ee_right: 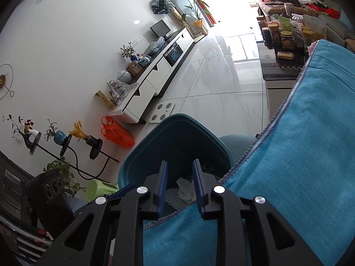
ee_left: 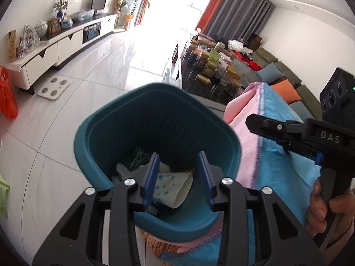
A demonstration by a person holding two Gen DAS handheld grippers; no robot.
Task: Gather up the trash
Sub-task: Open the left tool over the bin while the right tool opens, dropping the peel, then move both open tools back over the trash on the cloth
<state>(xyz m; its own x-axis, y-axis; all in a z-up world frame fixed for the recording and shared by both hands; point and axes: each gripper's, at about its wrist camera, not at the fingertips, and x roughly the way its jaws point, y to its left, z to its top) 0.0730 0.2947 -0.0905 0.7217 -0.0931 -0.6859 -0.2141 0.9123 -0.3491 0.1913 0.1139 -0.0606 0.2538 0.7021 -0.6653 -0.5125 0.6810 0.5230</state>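
Observation:
A teal waste bin [ee_left: 88, 133] stands on the floor against a table draped in blue cloth [ee_left: 277, 155]. My left gripper [ee_left: 178, 155] hangs open over the bin's mouth. Below it, inside the bin, lies a white paper cup [ee_left: 175, 188] with a blue dot pattern, clear of both pads, beside a dark green wrapper [ee_left: 137, 157]. My right gripper [ee_right: 179, 162] is open too, over the bin [ee_right: 133, 161] and the cloth's edge [ee_right: 299, 155], with crumpled white tissue [ee_right: 186, 188] in the bin beneath it. From the left wrist view the right gripper [ee_left: 249, 122] shows side-on, held by a hand [ee_left: 319, 204].
A white TV cabinet [ee_left: 66, 44] lines the far wall, with a white bathroom scale [ee_left: 53, 87] and an orange plastic bag [ee_left: 7, 95] on the tiled floor. A green stool [ee_right: 99, 189] sits near the bin. A dark table crowded with jars [ee_left: 213, 71] and a sofa [ee_left: 277, 75] lie to the right.

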